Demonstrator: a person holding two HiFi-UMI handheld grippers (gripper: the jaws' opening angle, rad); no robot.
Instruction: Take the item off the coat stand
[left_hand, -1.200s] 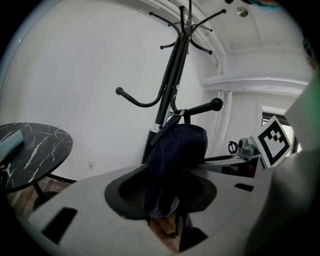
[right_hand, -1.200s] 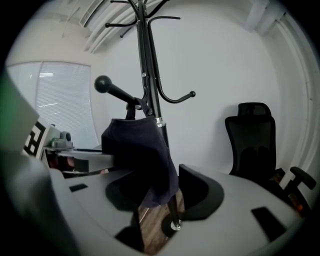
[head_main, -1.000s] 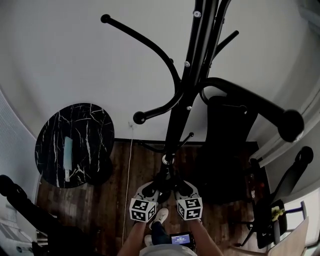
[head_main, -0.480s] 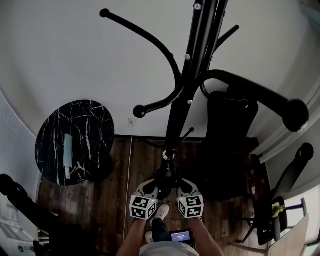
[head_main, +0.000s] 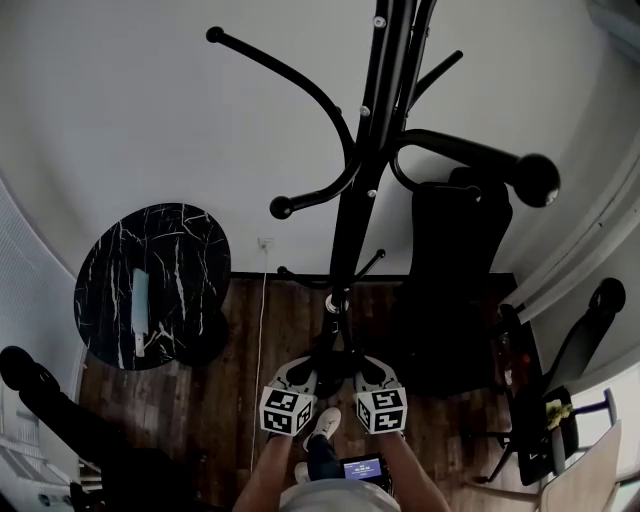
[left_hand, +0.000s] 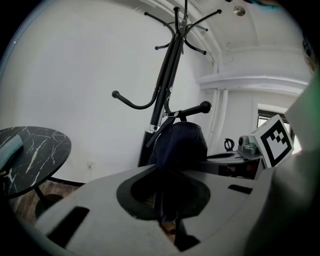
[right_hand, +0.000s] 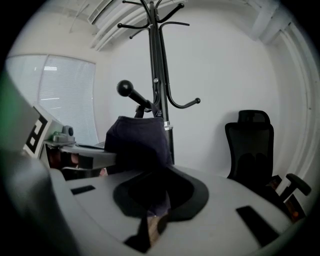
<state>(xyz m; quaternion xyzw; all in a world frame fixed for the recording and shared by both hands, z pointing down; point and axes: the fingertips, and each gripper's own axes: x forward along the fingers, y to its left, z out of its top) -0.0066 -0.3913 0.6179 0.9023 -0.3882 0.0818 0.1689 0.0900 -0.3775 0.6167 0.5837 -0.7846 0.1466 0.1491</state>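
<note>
A black coat stand rises from the wood floor, with curved arms that end in knobs. A dark navy cloth item hangs from a low knobbed arm of the stand; the same cloth item fills the middle of the right gripper view. My left gripper is shut on its lower edge. My right gripper pinches the lower edge from the other side. In the head view the left gripper and the right gripper sit side by side at the pole's foot, where the item is hard to make out.
A round black marble table stands to the left, with a pale blue object on it. A black office chair stands right of the stand, and a second chair is at the far right. My shoe is below the grippers.
Both grippers stay side by side at the pole's foot. The head view has shifted a little, so the stand's arms sit differently in the picture.
</note>
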